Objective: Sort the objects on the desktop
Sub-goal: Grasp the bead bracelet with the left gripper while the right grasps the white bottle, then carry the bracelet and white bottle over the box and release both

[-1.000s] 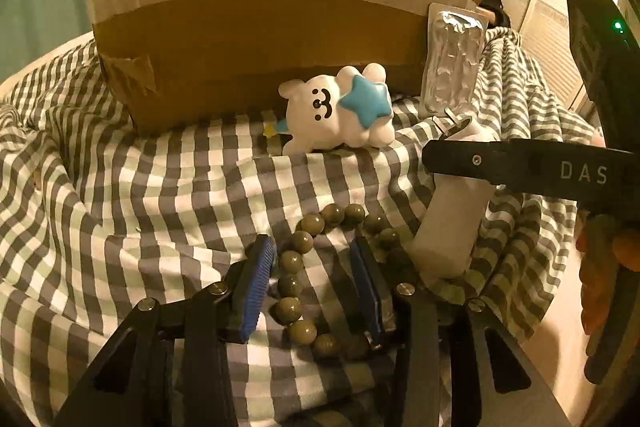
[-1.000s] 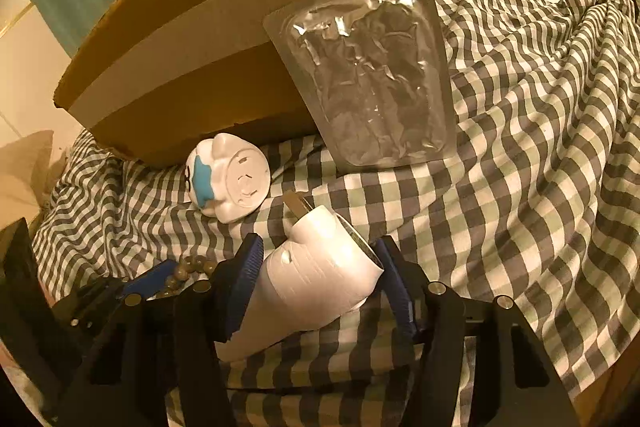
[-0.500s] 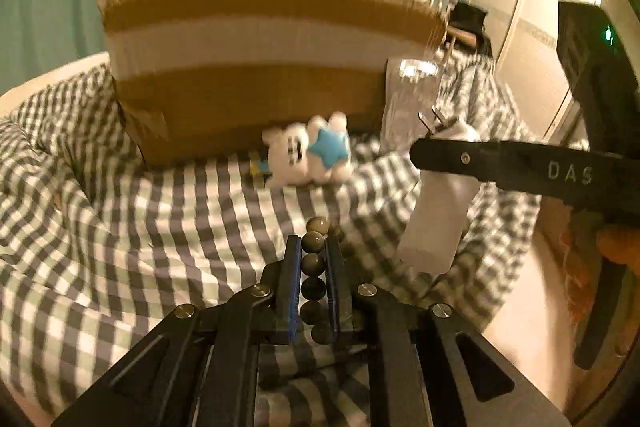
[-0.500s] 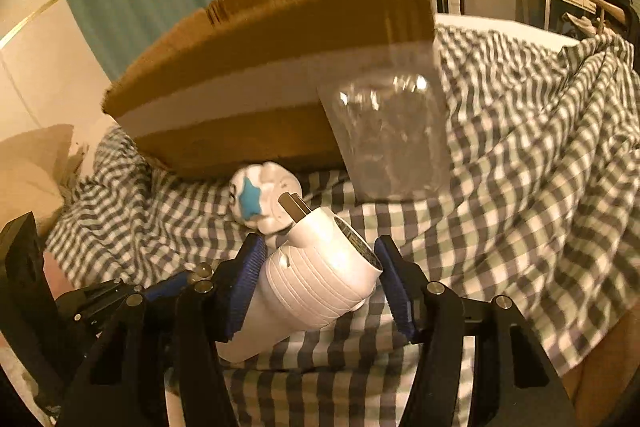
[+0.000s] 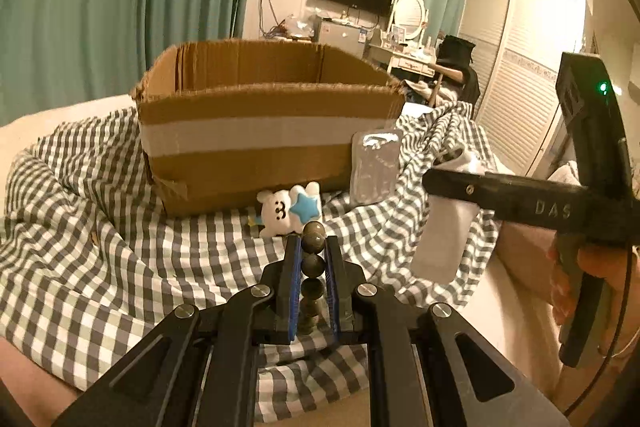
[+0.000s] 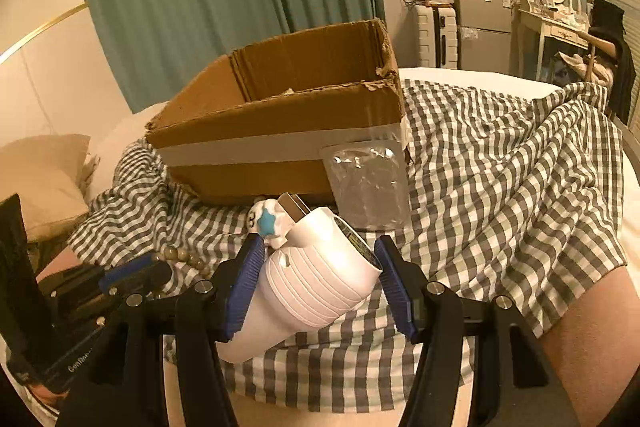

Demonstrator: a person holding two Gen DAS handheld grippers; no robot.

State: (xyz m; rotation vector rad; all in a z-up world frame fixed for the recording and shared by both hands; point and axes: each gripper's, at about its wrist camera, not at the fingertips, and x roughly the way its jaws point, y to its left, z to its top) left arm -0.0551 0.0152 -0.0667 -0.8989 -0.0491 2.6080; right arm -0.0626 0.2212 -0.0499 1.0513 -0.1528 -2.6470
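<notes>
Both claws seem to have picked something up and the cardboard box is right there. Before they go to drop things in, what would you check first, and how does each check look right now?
1. Bead bracelet clamped in the left gripper: ok, pads are pressed on the beads.
2. White charger plug gripped by the right gripper: ok, it sits between both pads, lifted off the checked cloth.
3. Cardboard box open on top: ok, no flaps in the way.
4. Room inside the box: cannot tell, its floor is hidden.
5. Path to the box: ok, probably; the bear toy and blister pack lie low in front.
6. The two grippers apart: ok.
</notes>
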